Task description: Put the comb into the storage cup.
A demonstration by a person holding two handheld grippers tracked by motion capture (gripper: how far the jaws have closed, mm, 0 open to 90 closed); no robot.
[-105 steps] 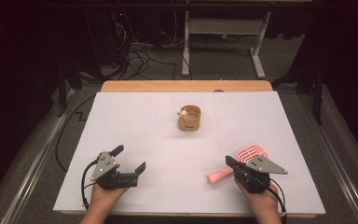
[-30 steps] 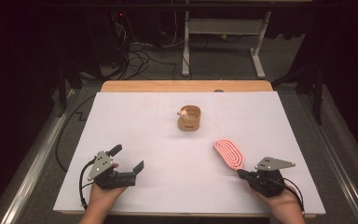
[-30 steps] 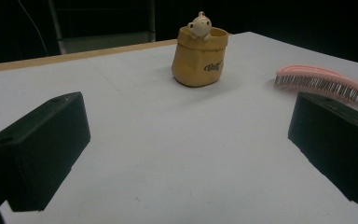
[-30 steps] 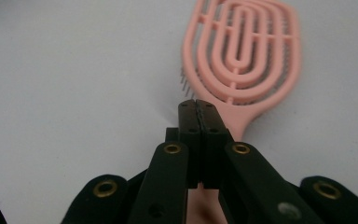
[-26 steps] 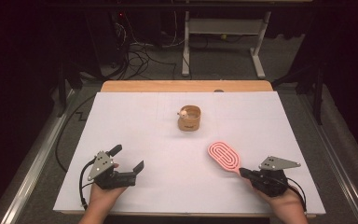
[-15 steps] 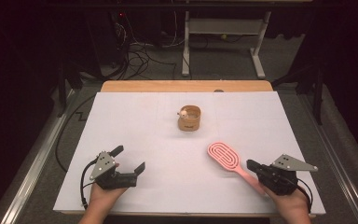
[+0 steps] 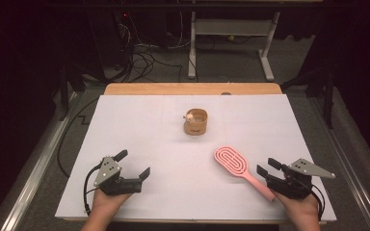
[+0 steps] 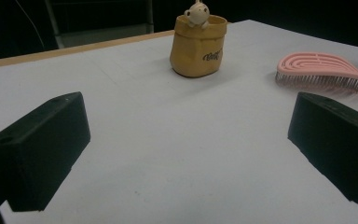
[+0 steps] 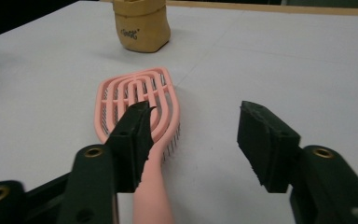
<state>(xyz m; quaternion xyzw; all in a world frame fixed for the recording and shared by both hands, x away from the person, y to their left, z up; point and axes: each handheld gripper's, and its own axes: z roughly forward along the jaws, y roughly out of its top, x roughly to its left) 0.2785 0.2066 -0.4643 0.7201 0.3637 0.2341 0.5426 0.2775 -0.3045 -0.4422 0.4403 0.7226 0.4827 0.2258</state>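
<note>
A pink hairbrush (image 7: pixel 231 161) lies flat on the white table (image 7: pixel 144 120), its head toward the middle and its handle running back to my right gripper (image 7: pixel 266 166). In the right gripper view the brush (image 9: pixel 137 93) rests bristles down. Its handle passes just inside the left jaw of my right gripper (image 9: pixel 196 116), which is open and not clamping it. My left gripper (image 7: pixel 134 163) rests at the front left, open and holding nothing. From the left gripper view, its jaws (image 8: pixel 186 135) stand wide apart over bare table, with the brush (image 8: pixel 321 67) farther off.
A small tan fabric pot (image 7: pixel 195 122) with a little figure on its rim stands at the table's middle back, also in the left gripper view (image 8: pixel 198 44) and the right gripper view (image 9: pixel 141 25). A wooden strip (image 7: pixel 192 88) edges the far side.
My right hand has drawn back to the right along the front edge. The brush, first raised near the gripper, now lies flat with its head swung slightly left. The left gripper stayed put.
</note>
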